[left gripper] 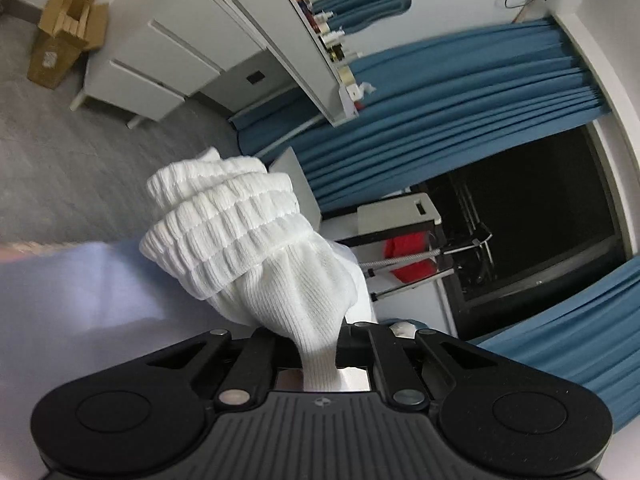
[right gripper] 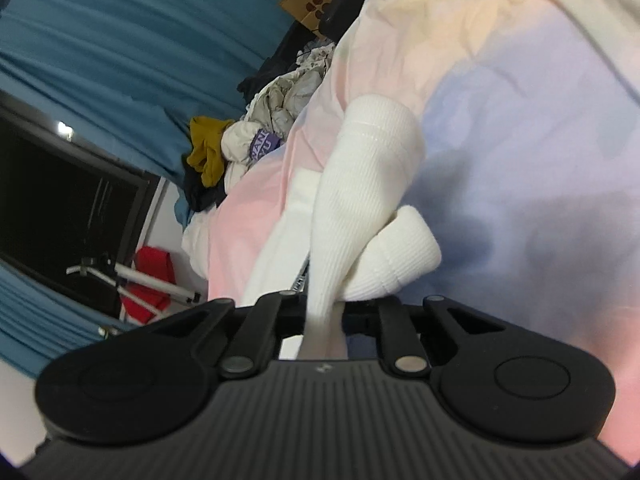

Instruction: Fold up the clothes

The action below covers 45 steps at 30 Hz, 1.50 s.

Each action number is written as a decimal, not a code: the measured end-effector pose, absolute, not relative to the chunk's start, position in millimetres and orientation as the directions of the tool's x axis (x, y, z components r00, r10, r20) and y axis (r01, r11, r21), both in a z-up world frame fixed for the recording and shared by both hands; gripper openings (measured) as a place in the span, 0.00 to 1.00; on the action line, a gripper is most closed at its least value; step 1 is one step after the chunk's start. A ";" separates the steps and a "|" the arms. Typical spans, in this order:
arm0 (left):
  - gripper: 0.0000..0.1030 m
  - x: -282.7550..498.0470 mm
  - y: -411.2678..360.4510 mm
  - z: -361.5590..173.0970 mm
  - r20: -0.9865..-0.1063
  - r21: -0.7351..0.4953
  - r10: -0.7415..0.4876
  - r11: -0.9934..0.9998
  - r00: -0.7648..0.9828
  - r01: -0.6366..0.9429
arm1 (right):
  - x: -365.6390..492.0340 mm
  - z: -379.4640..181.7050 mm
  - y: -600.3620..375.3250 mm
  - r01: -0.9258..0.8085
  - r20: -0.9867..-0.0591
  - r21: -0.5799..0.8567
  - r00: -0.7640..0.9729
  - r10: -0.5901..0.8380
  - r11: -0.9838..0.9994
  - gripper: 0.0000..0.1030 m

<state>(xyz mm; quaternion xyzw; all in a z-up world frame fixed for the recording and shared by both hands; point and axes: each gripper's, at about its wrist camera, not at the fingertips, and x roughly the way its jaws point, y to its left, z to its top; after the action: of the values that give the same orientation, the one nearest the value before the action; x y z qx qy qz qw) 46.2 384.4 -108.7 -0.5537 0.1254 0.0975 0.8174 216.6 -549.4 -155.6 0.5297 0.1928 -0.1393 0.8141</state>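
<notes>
- Left gripper [left gripper: 320, 360] clamped on ribbed white fabric; ruffled cuffs of white socks [left gripper: 224, 224] bunched ahead of jaws, raised off pastel bed sheet [left gripper: 60, 300].
- Right gripper [right gripper: 324, 320] pinched on toe ends of same socks [right gripper: 368, 184]; toes flop above sheet.
- No fold visible yet; pair only gripped at both ends.
- Heap of unfolded clothes [right gripper: 248, 136] waiting at bed edge; bulk of task judged outstanding.

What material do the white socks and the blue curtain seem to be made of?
Socks: probably a cotton-blend knit, matte; fine ribs show, and the cuffs are gathered by elastic. The toe ends show the same ribs. Curtain: a woven cloth, perhaps polyester, matte teal; it hangs in even, soft pleats. The fibre cannot be confirmed.
</notes>
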 end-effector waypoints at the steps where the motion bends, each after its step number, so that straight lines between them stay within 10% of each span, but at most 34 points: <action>1: 0.07 38.7 387.7 -109.7 -0.325 -0.877 0.026 0.366 0.945 -0.311 | 208.9 -152.6 -549.7 0.432 -0.465 0.808 0.885 -0.017 0.400 0.12; 12: 0.10 2.4 395.7 -113.7 -0.552 -0.722 -0.030 0.518 0.833 -0.460 | 163.9 -176.6 -558.6 0.548 -0.576 0.765 0.817 -0.020 0.339 0.12; 17: 0.29 -0.6 377.1 -97.1 -0.625 -0.620 -0.002 0.609 0.781 -0.495 | 165.3 -204.8 -568.4 0.584 -0.612 0.768 0.791 0.031 0.265 0.12; 32: 0.50 4.6 250.9 0.5 -0.583 -0.345 0.019 0.899 0.812 -0.269 | 161.2 -214.6 -574.0 0.569 -0.605 0.780 0.792 0.083 0.259 0.12; 45: 0.50 105.6 92.8 -55.6 -0.584 -0.219 -0.103 0.975 0.805 -0.034 | 155.7 -209.7 -573.4 0.536 -0.580 0.790 0.812 0.075 0.298 0.12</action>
<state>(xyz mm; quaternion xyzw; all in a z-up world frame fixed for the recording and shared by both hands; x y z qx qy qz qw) 105.6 92.8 -55.6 -0.1100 0.3115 -0.0185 0.9437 155.7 -573.4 -209.7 0.5725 0.2668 -0.1518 0.7603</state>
